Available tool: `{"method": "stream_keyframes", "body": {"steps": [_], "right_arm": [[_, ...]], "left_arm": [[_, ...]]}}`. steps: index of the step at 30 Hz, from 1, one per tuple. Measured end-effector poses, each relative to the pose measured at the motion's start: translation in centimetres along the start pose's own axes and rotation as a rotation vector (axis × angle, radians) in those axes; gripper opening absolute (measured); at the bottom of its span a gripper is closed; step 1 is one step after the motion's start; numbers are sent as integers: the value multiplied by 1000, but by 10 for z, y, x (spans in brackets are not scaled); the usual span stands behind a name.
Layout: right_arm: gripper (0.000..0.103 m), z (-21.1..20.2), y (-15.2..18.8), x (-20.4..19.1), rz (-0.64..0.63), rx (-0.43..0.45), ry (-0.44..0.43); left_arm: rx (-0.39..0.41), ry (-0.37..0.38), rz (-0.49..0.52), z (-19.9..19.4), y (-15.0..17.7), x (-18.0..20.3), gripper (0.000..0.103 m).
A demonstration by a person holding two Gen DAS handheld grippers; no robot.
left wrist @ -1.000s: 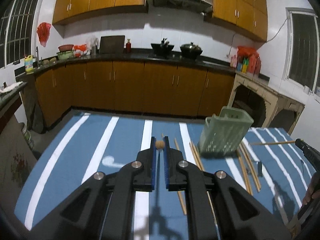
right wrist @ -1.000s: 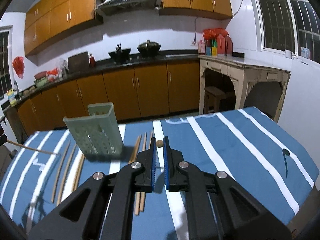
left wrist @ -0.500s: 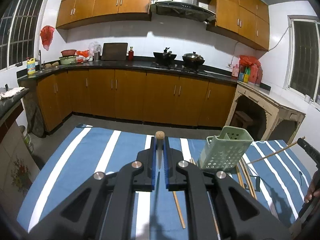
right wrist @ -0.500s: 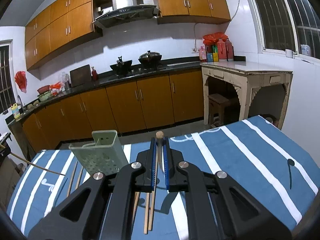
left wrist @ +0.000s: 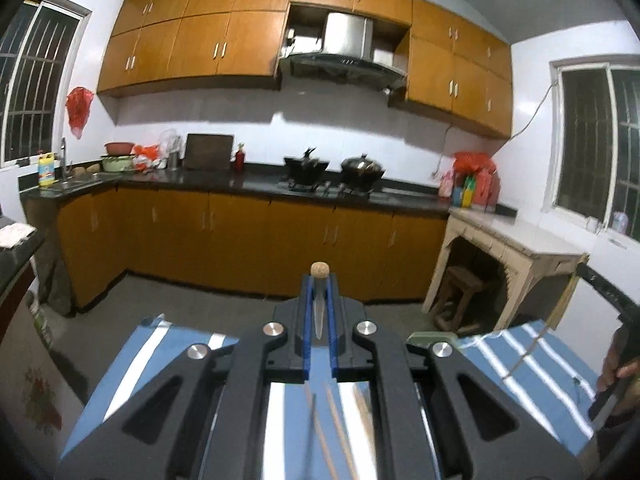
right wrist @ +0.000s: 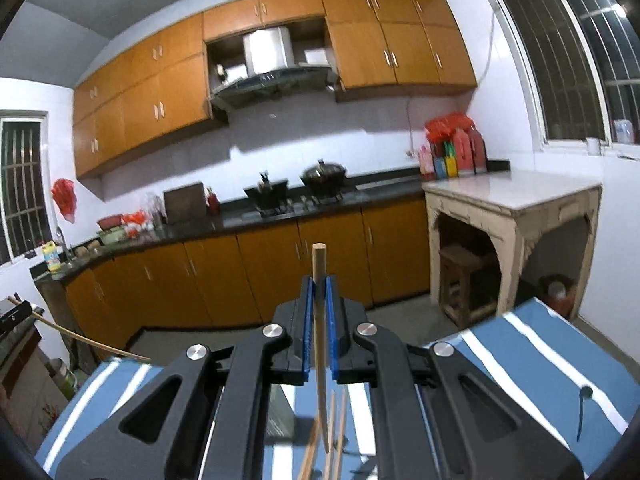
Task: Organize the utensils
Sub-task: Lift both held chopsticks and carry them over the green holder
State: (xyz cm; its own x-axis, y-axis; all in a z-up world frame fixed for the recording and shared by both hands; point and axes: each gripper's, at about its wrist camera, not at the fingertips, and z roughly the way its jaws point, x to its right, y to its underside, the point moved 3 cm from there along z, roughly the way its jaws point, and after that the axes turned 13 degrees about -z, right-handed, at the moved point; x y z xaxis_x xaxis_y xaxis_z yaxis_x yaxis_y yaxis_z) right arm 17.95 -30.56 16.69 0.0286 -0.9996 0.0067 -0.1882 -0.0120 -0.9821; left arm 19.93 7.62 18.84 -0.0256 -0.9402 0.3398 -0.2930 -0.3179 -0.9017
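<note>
My left gripper (left wrist: 319,280) is shut on a wooden chopstick (left wrist: 320,269), whose round end pokes out just past the blue pads. It is held well above the blue striped tablecloth (left wrist: 140,352). My right gripper (right wrist: 319,280) is shut on another chopstick (right wrist: 319,260), which runs back between the pads and down toward the table. Only the rim of the green basket (left wrist: 430,336) shows behind my left gripper's right finger. Several loose chopsticks (right wrist: 338,436) lie on the cloth below. Each gripper appears at the edge of the other's view, stick in its jaws.
A small dark utensil (right wrist: 585,394) lies on the cloth at the right. Beyond the table are brown kitchen cabinets (left wrist: 240,236), a stove with pots (left wrist: 332,172) and a pale side table (right wrist: 512,200). A person's hand (left wrist: 616,368) holds the right gripper.
Both grippers have risen with their chopsticks and tilted up toward the kitchen. The table and the green basket have dropped low in both views, and the basket is now mostly hidden.
</note>
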Motion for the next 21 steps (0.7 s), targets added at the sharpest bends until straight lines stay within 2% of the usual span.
{"method": "stream_keyframes", "body": {"steps": [4,11,15,21], "right_arm": [[7,3,-32,-4,31,62,-42],[7,9,-72,-30,-2,156,-81],[7,27,-71,-41,-13,154,-108],[7,52,-45,-50,-22,100,-136]], "left_arm": [[7,63,15,-3,-23,25,8],[1,161,79,3,-45,81,8],[-50,192,86,15,-39,93,8],[-134,200,94,38,-23,97,8]]}}
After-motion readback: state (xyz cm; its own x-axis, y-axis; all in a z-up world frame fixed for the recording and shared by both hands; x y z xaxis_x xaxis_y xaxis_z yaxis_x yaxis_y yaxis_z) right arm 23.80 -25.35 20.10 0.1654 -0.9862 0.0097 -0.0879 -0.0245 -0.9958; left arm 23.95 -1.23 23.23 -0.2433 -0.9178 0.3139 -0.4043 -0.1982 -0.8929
